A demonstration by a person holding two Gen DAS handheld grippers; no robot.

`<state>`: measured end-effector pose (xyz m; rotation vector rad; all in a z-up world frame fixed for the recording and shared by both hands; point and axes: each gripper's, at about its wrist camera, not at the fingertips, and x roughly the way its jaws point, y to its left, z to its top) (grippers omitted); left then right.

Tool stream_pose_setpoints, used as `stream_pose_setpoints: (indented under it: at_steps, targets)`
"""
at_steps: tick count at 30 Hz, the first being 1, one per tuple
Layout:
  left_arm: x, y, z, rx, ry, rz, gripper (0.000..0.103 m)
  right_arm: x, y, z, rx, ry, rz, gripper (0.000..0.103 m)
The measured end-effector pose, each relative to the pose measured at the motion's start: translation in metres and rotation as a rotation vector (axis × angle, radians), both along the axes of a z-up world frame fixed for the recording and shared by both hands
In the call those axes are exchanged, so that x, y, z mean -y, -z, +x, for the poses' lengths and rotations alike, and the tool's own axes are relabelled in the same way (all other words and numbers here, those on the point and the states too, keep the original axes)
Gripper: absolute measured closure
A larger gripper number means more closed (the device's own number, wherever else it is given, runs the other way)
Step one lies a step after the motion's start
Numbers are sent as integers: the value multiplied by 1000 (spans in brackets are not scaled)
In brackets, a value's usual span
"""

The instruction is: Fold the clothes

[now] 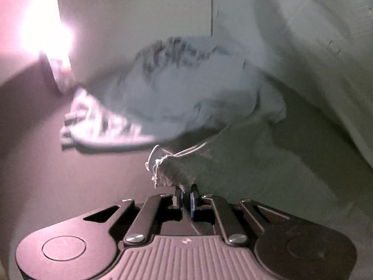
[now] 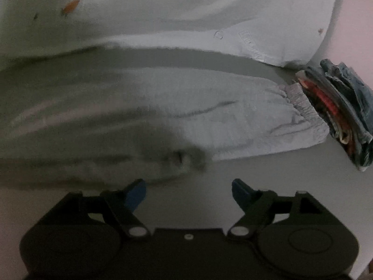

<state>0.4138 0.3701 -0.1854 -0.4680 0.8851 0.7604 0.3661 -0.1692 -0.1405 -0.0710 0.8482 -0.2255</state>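
My left gripper (image 1: 185,194) is shut on a frayed corner of a pale grey garment (image 1: 177,170), which rises from the jaws and stretches away to the right. A blurred light blue patterned cloth (image 1: 163,93) lies beyond it. In the right wrist view, light grey trousers (image 2: 209,116) with an elastic waistband (image 2: 300,102) lie flat across the white surface (image 2: 209,198). My right gripper (image 2: 188,190) stands open just short of their near edge, with nothing between its blue pads.
A stack of folded clothes (image 2: 335,112), denim on top with red showing, sits at the right beside the waistband. A white sheet (image 2: 186,11) with small orange marks covers the back. A bright glare (image 1: 46,30) fills the left wrist view's upper left.
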Motion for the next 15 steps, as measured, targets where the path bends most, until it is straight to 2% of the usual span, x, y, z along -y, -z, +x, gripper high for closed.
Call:
stream_pose_setpoints:
  at_steps: [5,8,11,15]
  targets:
    - [12,20,12,-109,108,159,93,1,22,38,-9,14,-47,9]
    - [9,31,18,-147,142,179,92,2,27,51,20,30,-62,9]
    - [7,36,21,-155,154,208,91,2,38,58,-23,47,-192,3]
    - [7,38,20,-144,158,225,91,7,35,45,-43,84,-325,4]
